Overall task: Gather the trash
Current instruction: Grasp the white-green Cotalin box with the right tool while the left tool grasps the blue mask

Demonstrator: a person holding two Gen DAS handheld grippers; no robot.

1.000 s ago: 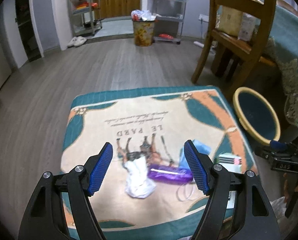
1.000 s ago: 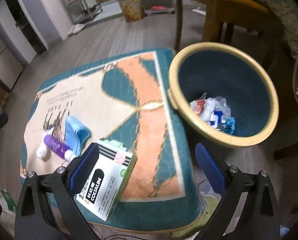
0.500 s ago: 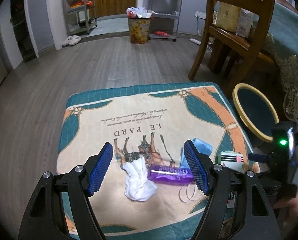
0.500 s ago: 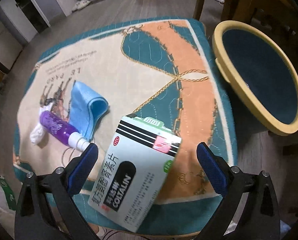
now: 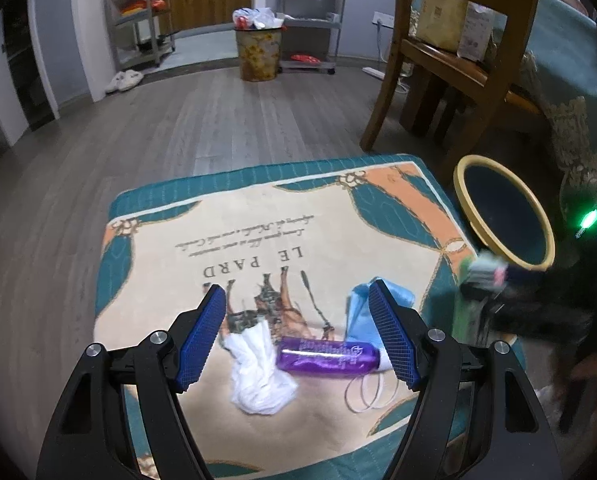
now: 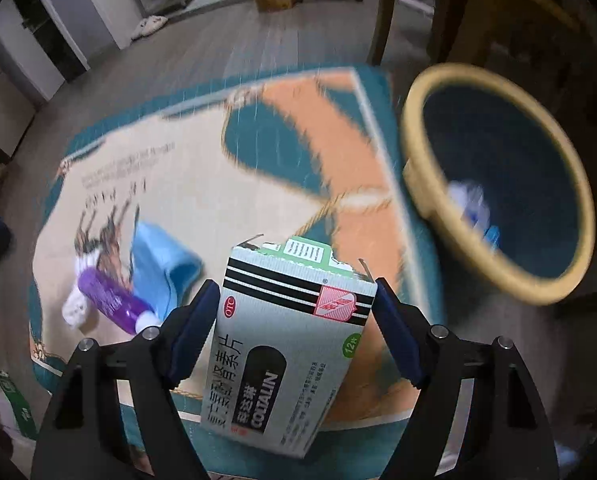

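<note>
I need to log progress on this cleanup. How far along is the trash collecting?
Some trash already lies in the yellow-rimmed bin. In hand: the right gripper has its jaws closed on the medicine box. Left: the white tissue, purple tube and blue cloth on the mat, under the open left gripper.

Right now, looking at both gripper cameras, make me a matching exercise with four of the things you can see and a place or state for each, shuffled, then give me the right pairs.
Things:
1. medicine box
2. purple bottle
3. white tissue
4. blue bin

Places or states:
A. crumpled on the mat, just left of the bottle in the left wrist view
B. stands on the floor off the mat's edge, with some trash inside
C. gripped by the right gripper
D. lies on its side on the mat, ahead of the open left gripper

Pairs: 1-C, 2-D, 3-A, 4-B
</note>
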